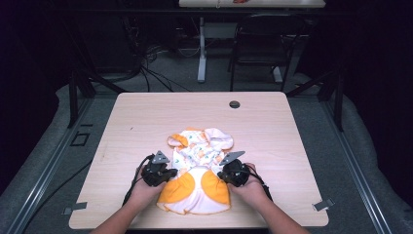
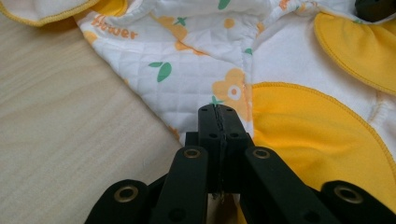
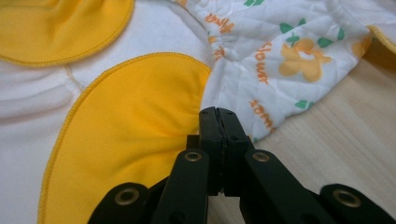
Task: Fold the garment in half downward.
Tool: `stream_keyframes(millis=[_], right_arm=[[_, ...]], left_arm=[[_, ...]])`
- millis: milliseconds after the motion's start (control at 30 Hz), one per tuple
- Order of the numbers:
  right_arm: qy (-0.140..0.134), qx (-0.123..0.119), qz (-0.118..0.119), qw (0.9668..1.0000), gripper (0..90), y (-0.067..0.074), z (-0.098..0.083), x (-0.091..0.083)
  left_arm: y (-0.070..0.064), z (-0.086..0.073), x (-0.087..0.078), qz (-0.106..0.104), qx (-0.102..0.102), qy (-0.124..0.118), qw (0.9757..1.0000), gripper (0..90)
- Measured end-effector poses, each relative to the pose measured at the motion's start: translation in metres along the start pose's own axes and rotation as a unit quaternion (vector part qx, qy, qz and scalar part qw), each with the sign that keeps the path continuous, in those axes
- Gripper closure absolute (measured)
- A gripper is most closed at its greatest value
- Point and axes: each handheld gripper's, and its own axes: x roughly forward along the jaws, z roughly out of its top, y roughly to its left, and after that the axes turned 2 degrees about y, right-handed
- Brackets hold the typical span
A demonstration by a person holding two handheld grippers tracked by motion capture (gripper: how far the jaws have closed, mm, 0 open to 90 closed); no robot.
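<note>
Both jaw pairs are clenched empty, the left gripper [image 2: 218,109] and right gripper [image 3: 218,112] tips at opposite side edges of the baby garment [image 1: 197,170], which lies mid-table [image 1: 272,131] and, being light, soft quilted cloth, is best pinched at its seams

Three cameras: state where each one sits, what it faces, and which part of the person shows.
High view: above the person's side, looking forward and down on the table; both forearms, left gripper and right gripper show.
Left gripper view: rides the left gripper, looking along its shut jaws at the baby garment.
Right gripper view: rides the right gripper, jaws shut, facing the garment's yellow patch.
Shared: all three show the garment.
</note>
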Motion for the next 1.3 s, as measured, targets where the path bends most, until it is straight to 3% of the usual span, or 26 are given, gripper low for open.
stream_keyframes(millis=[233, 600, 933, 1300], right_arm=[[-0.005, 0.002, 0.004, 1.0000, 89.9, 0.004, -0.004, -0.002], [0.004, -0.019, 0.005, 0.9998, 89.9, 0.013, -0.010, -0.008], [0.009, -0.015, 0.011, 0.9998, 89.8, 0.017, -0.012, -0.010], [0.019, -0.011, 0.027, 0.9994, 89.7, 0.014, -0.011, -0.010]], left_arm=[[-0.006, -0.005, -0.003, -0.003, 0.003, 0.000, 1.0000, 90.0], [-0.013, -0.012, -0.008, -0.013, 0.001, -0.001, 0.9999, 90.0], [-0.016, -0.016, -0.011, -0.025, -0.008, 0.001, 0.9997, 90.0], [-0.017, -0.013, -0.012, -0.030, 0.005, 0.015, 0.9994, 89.9]])
